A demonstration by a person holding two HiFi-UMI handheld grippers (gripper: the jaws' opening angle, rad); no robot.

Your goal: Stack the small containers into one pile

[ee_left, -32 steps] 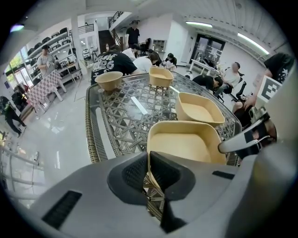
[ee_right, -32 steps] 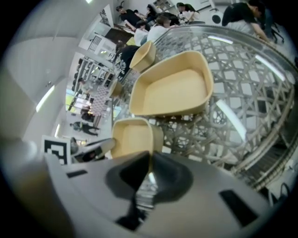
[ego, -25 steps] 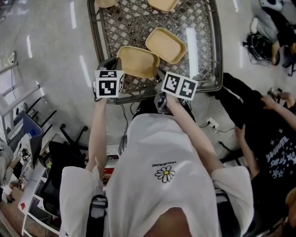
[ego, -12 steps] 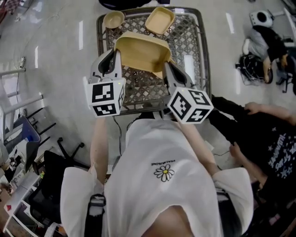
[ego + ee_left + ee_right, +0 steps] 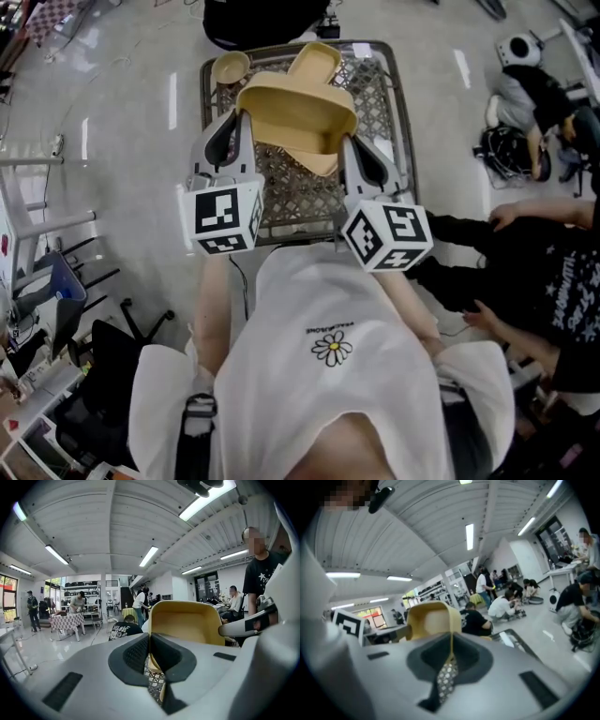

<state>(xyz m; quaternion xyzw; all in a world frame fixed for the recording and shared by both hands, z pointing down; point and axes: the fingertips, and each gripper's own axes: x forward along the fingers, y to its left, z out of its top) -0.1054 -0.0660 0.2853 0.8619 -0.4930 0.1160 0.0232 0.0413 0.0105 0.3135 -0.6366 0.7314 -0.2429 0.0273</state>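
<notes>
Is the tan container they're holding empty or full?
Empty: the tan container, pinched by the left tongs and right tongs, shows a bare inside.

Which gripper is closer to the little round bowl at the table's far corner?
Left. The left gripper holds the tray just short of the bowl; the right gripper holds its opposite edge, farther off.

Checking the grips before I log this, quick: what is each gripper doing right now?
Left gripper: closed on the left rim of the tan rectangular plastic container.
Right gripper: closed on the same container's right rim.
</notes>
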